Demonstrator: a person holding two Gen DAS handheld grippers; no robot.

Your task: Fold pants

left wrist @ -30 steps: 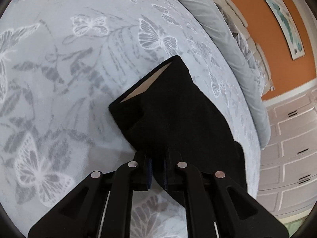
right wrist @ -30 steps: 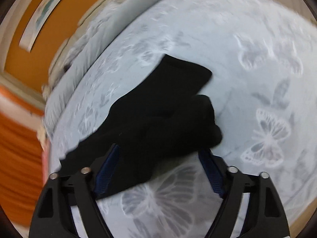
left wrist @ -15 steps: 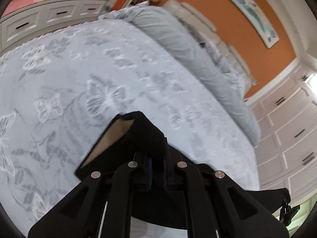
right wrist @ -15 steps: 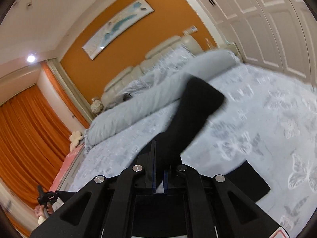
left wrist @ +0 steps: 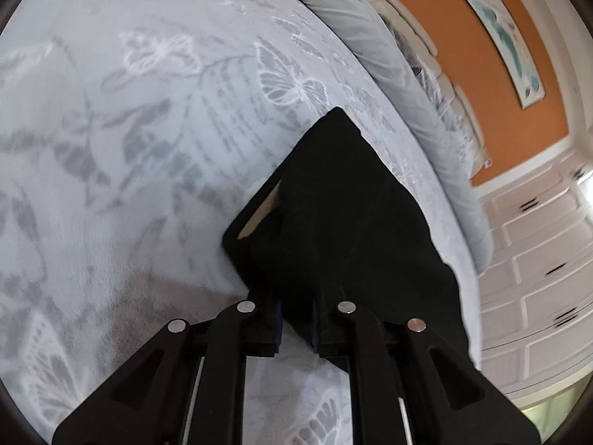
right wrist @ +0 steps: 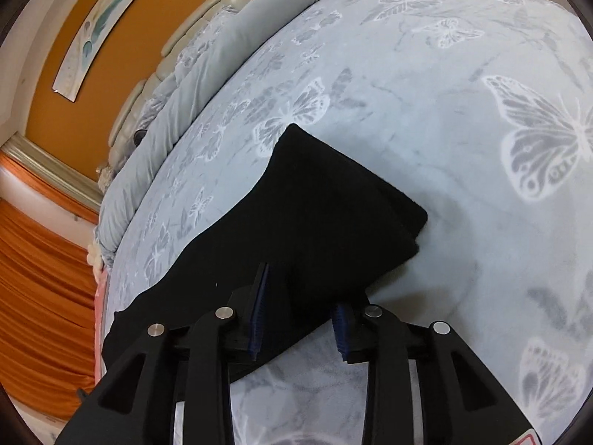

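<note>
The black pants (left wrist: 352, 204) lie folded on the pale blue butterfly bedspread (left wrist: 148, 148), with a strip of tan lining showing at the fold's left edge. My left gripper (left wrist: 296, 296) is at the near corner of the pants. Its jaws are starting to open, with black cloth still filling the narrow gap between the pads. In the right wrist view the pants (right wrist: 326, 204) form a thick folded stack on the bedspread (right wrist: 481, 148). My right gripper (right wrist: 300, 289) is opening over the near edge, and the cloth lies loose between its blue pads.
A rolled grey duvet (left wrist: 389, 55) (right wrist: 207, 85) runs along the padded headboard under an orange wall. White cabinet doors (left wrist: 537, 259) stand beyond the bed's far side. Orange curtains (right wrist: 37, 278) hang on the other side.
Half a second ago both grippers held the pants lifted above the bed. Now the pants lie folded on the bedspread, and the right jaws have parted from the cloth.
</note>
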